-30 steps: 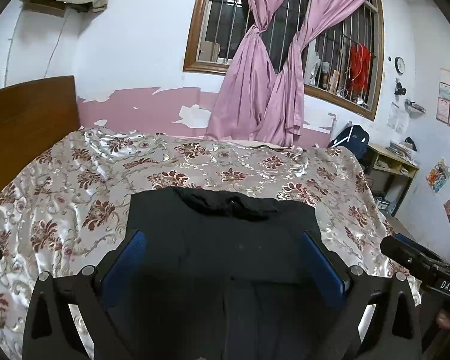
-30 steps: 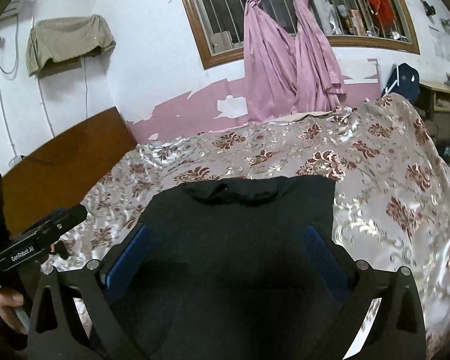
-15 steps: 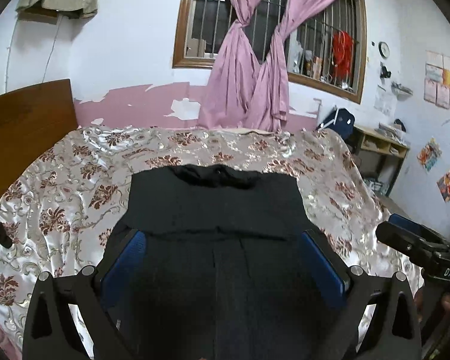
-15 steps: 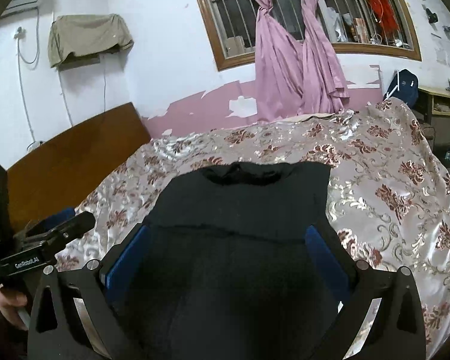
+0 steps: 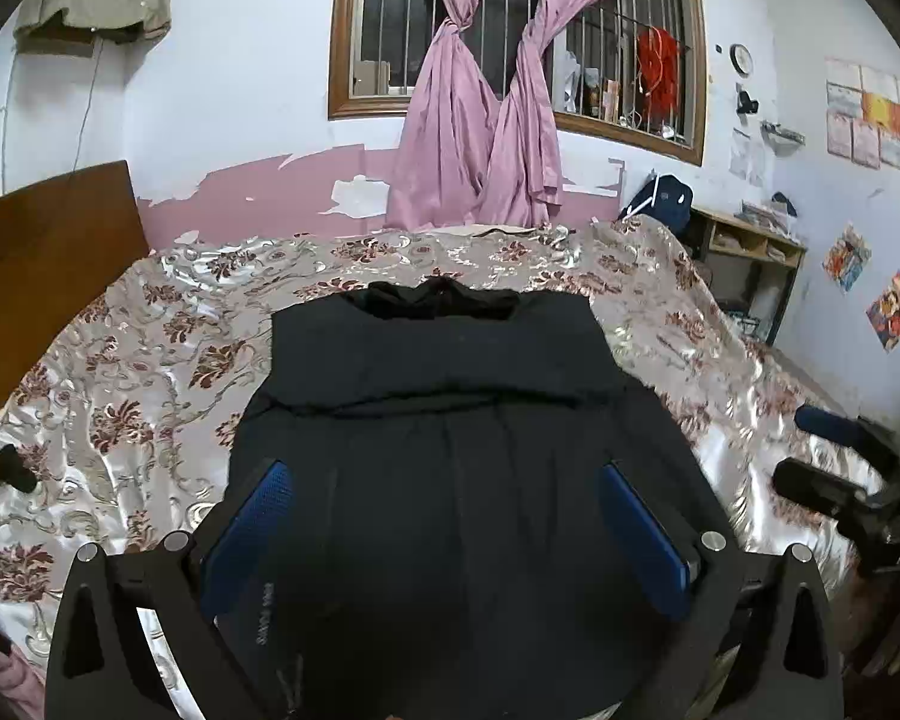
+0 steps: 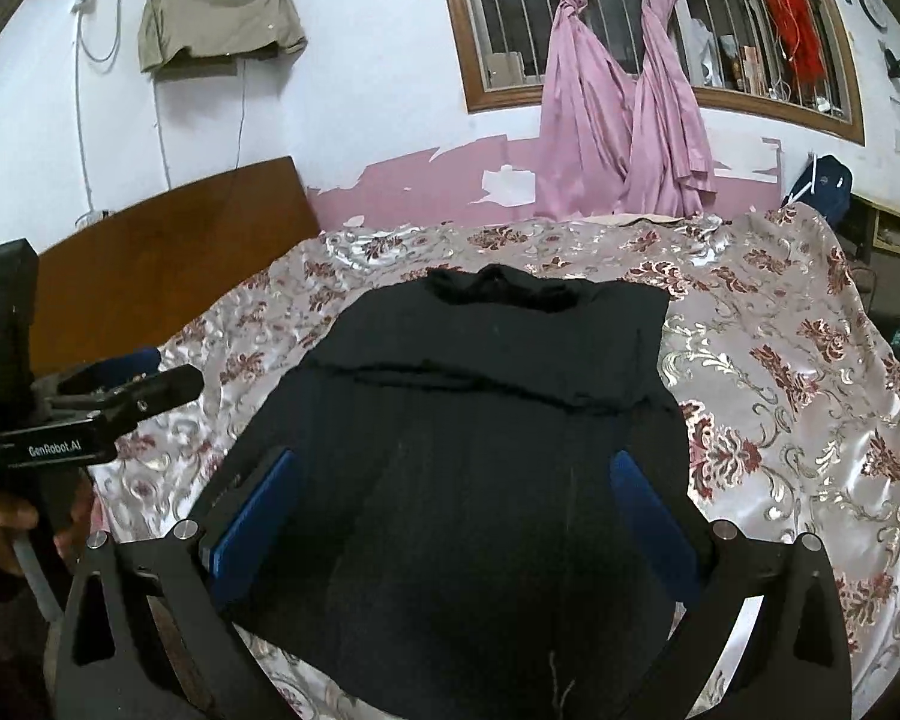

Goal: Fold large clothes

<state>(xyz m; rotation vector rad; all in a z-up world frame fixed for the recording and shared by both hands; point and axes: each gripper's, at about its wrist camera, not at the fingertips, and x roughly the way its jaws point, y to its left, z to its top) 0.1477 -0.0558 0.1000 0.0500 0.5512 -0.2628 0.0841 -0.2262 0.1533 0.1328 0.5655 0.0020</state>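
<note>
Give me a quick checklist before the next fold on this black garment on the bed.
1. Left hand-held gripper open and empty: ok.
2. Right hand-held gripper open and empty: ok.
3. Black garment lying flat on the floral bedspread: ok.
4. Sides folded inward, outline narrow: ok.
5. Near hem within the bed edge: cannot tell, hidden below the frame.
6. Collar end smoothed: not ok, it looks bunched.

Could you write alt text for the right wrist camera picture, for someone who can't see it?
A black garment lies flat on a floral bedspread, seen between the open blue-padded right gripper. The left gripper is at the left edge, with pink curtains behind.
</note>
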